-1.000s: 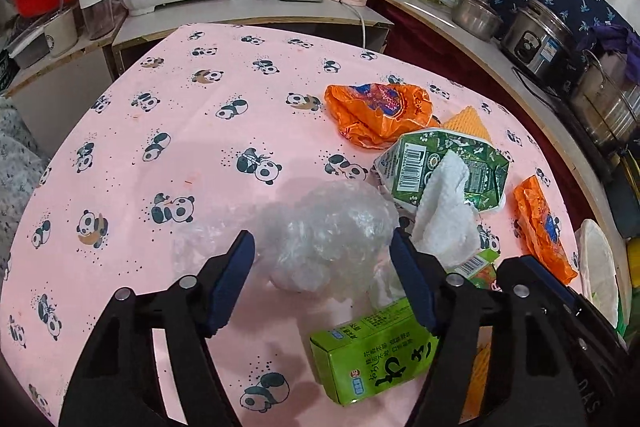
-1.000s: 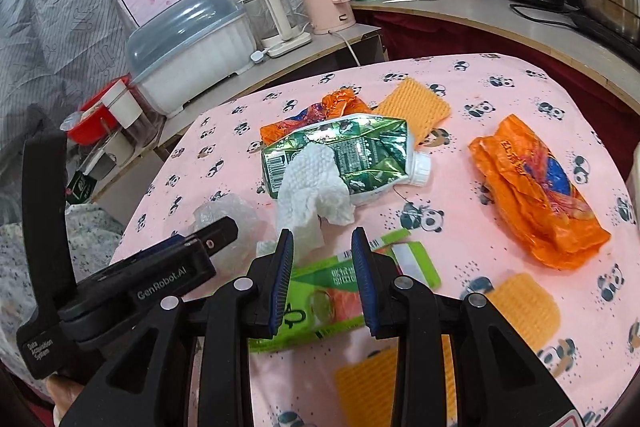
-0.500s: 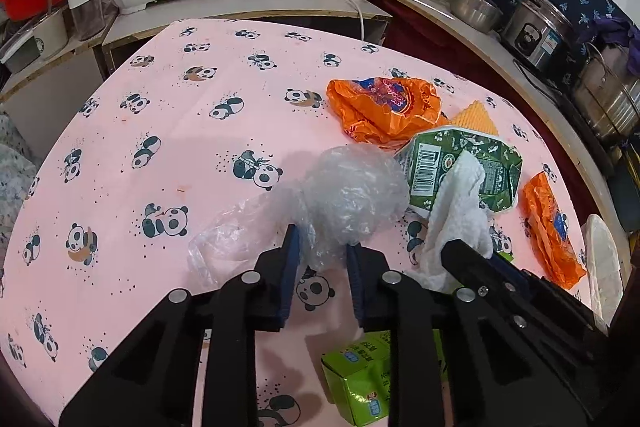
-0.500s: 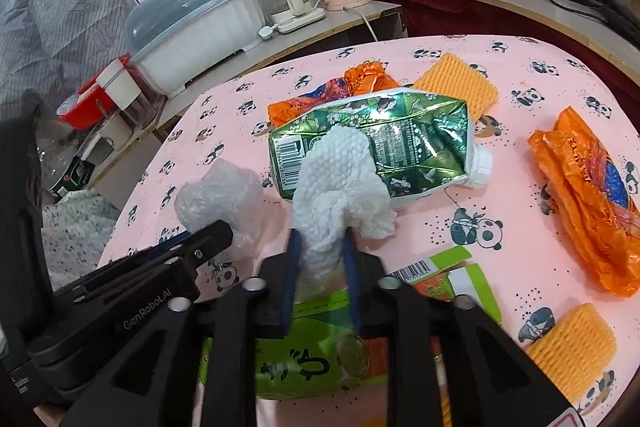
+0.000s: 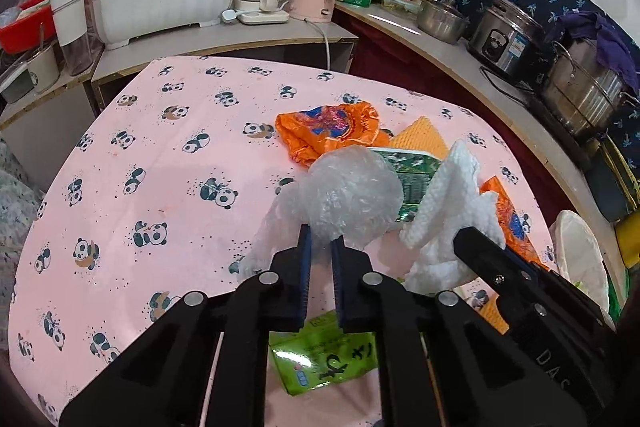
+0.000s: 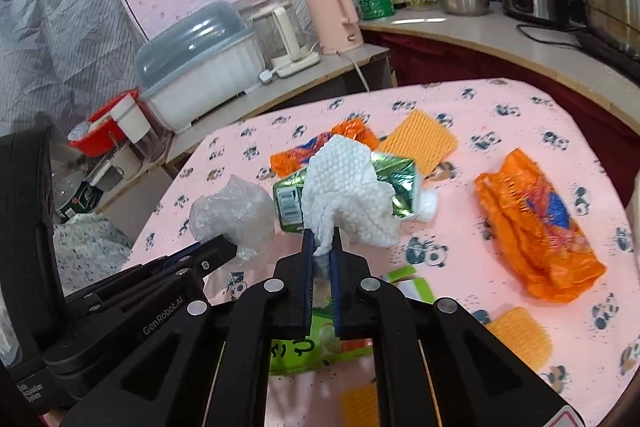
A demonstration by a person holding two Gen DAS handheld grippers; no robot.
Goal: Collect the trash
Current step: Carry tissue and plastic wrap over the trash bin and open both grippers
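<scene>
Left wrist view: left hand-held gripper [image 5: 320, 247] just closed tight on the clear plastic bag [image 5: 352, 195], lifted off the pink table [image 5: 160, 155]. Bag bulging forward past the tips, its loose tail hanging to the left. Paper towel [image 5: 448, 203] just to the right.

Right wrist view: right hand-held gripper [image 6: 322, 247] just closed, pinching the paper towel [image 6: 344, 195] by its lower end. Orange wrapper [image 6: 536, 223] lying right of it, long axis running near to far; right side nearer.
</scene>
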